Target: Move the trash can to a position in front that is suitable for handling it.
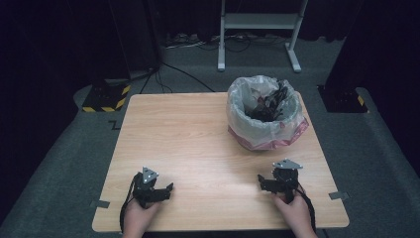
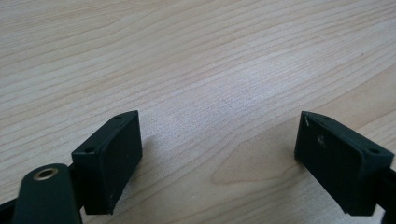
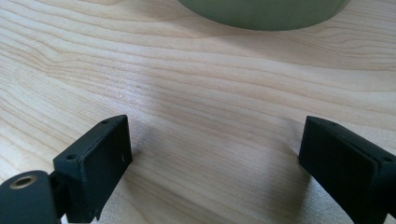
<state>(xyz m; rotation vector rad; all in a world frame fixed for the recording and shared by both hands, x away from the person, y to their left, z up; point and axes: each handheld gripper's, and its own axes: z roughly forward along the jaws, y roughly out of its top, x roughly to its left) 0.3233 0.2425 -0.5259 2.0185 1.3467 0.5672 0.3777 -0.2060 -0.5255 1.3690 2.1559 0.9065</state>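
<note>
A small bin (image 1: 265, 113) lined with a clear and pink plastic bag stands on the far right of the wooden table (image 1: 198, 144); dark tangled items lie inside it. My left gripper (image 1: 159, 188) rests near the table's front left, held by a hand, and its jaws stand wide apart over bare wood (image 2: 219, 140) with nothing between them. My right gripper (image 1: 270, 181) sits at the front right, also hand-held. Its jaws are open over bare wood (image 3: 215, 154), and the bin's greenish base (image 3: 264, 11) shows at the top of the right gripper view.
Grey carpet surrounds the table. A white metal stand (image 1: 257, 29) and cables lie beyond the far edge. Black posts with yellow-black striped bases (image 1: 106, 96) flank the table at the back. Small tape tabs (image 1: 340, 195) mark the front corners.
</note>
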